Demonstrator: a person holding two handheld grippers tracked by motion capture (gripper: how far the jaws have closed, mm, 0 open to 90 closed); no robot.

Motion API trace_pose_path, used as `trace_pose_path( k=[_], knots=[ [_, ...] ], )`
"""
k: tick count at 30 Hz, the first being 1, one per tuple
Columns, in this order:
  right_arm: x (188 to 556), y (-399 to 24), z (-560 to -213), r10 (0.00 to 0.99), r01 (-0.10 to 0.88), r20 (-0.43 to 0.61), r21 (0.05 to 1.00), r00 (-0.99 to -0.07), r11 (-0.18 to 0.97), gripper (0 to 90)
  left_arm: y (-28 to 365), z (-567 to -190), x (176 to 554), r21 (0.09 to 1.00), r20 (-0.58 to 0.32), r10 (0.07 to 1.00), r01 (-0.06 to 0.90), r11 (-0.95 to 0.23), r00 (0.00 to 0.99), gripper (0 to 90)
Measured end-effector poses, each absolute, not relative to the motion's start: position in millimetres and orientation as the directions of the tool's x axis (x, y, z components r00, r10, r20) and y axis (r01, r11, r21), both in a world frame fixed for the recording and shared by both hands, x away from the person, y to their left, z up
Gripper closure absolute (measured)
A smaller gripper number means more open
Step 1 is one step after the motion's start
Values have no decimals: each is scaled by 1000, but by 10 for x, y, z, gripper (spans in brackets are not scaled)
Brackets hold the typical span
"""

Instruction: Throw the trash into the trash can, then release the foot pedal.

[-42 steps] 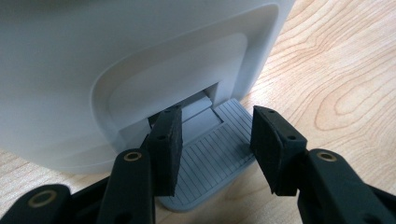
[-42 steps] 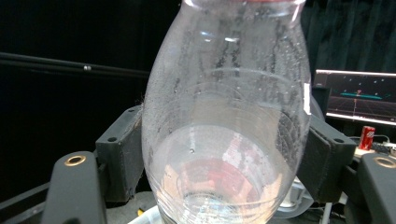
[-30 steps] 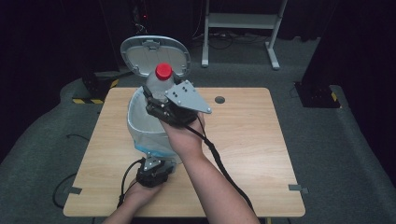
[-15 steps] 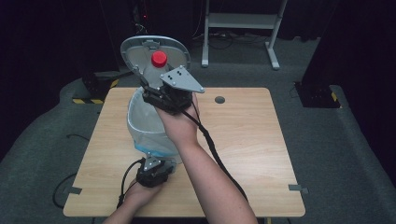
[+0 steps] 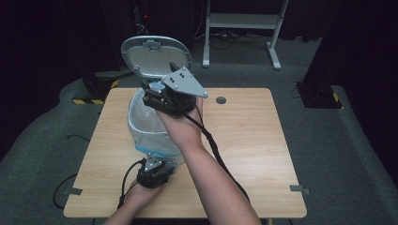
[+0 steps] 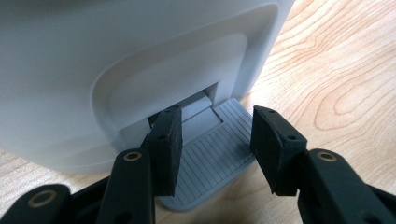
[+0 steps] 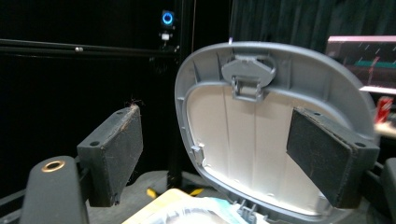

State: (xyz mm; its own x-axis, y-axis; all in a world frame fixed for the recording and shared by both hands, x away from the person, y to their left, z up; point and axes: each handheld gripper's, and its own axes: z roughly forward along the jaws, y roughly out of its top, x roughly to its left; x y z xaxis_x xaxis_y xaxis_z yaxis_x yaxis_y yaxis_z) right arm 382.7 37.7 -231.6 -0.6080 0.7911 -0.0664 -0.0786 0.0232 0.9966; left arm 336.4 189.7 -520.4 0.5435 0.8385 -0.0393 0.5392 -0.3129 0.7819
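The white pedal bin [image 5: 152, 126] stands on the table [image 5: 253, 154], its grey lid [image 5: 155, 56] raised. The left tongs [image 6: 215, 140], apart, press its ribbed grey pedal [image 6: 210, 161]. The right tongs [image 7: 212, 154], above the bin's mouth, have just been opening, with nothing between them. If the smooth plastic pedal slips (likely), the domed lid could drop onto them.

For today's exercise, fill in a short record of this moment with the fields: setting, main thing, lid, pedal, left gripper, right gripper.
setting: wooden table in a dark room
main thing: pedal bin with a plastic liner
lid: lid raised, its inside facing the person
pedal: grey ribbed pedal at the bin's foot
left gripper: left gripper at the pedal, fingers astride it
right gripper: right gripper above the bin's mouth, nothing between its fingers, jaws have just been opening
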Motion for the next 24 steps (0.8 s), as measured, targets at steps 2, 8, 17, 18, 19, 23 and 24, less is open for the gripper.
trace_pose_path(
  k=[2, 8, 17, 18, 19, 23, 24],
  knots=[
    [3731, 338, -2313, 790, -105, -83, 994, -608, 23, 222, 1896, -5204, 3365, 781, -43, 837, 540, -313, 546, 536],
    [3599, 226, -2337, 776, -135, -89, 991, -624, 4, 237, 1886, -5207, 3362, 785, -45, 841, 540, -303, 539, 536],
    [3607, 103, -2495, 775, -98, -70, 995, -628, 11, 270, 1883, -5209, 3363, 788, -44, 843, 537, -300, 536, 536],
    [3614, 97, -2514, 774, -96, -72, 995, -629, 15, 272, 1882, -5211, 3363, 789, -44, 843, 536, -299, 536, 536],
    [3623, 90, -2546, 774, -89, -70, 996, -629, 18, 275, 1882, -5211, 3363, 789, -44, 843, 536, -300, 536, 536],
    [3633, 58, -2638, 773, -70, -63, 997, -632, 25, 287, 1882, -5211, 3363, 790, -44, 843, 535, -299, 536, 536],
    [3634, 47, -2658, 772, -70, -67, 997, -632, 29, 291, 1882, -5211, 3362, 790, -43, 843, 535, -299, 536, 536]
  ],
)
